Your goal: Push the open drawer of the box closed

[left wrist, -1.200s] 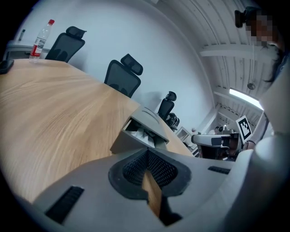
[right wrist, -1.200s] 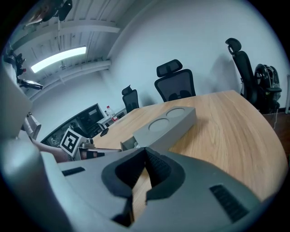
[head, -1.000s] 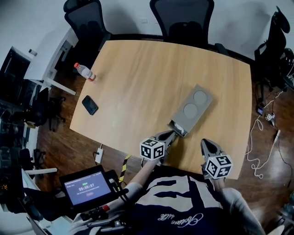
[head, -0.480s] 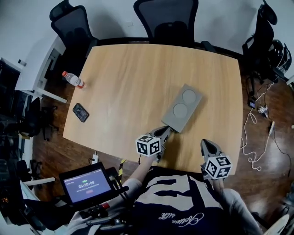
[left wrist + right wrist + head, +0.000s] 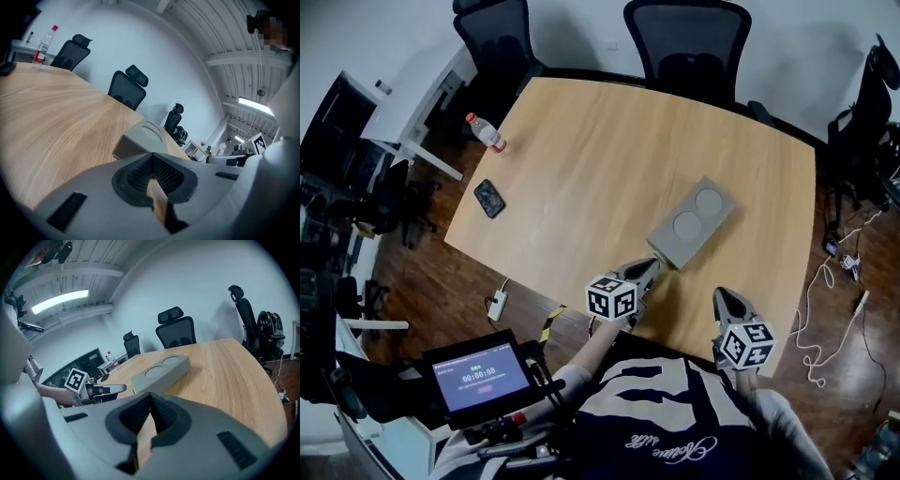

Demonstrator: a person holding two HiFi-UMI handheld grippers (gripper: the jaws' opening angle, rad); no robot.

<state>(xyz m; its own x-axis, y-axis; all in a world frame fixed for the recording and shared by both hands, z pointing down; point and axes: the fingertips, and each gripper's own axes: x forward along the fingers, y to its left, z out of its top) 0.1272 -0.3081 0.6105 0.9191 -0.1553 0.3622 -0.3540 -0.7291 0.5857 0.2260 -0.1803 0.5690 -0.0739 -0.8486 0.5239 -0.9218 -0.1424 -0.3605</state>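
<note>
The grey box [image 5: 692, 223], with two round recesses in its top, lies on the wooden table [image 5: 581, 159] near the front edge. Its drawer front [image 5: 129, 149] sits flush with the box's near end. My left gripper [image 5: 649, 268] is shut with nothing in it, and its tips point at that end from a short gap away. In the right gripper view, the left gripper [image 5: 111, 389] lies level just left of the box [image 5: 161, 371]. My right gripper [image 5: 724, 296] is shut and empty, and hangs over the table's front edge to the right of the box.
A water bottle [image 5: 486, 131] and a black phone [image 5: 489, 198] lie at the table's far left. Office chairs [image 5: 689, 47] stand along the far side. A screen with a timer [image 5: 478, 377] is at the lower left. Cables [image 5: 834, 281] trail on the floor at the right.
The drawer stuck out of the box's near end a second ago and is now flush. My left gripper pushed it in and has since drawn slightly back. The right gripper barely moved.
</note>
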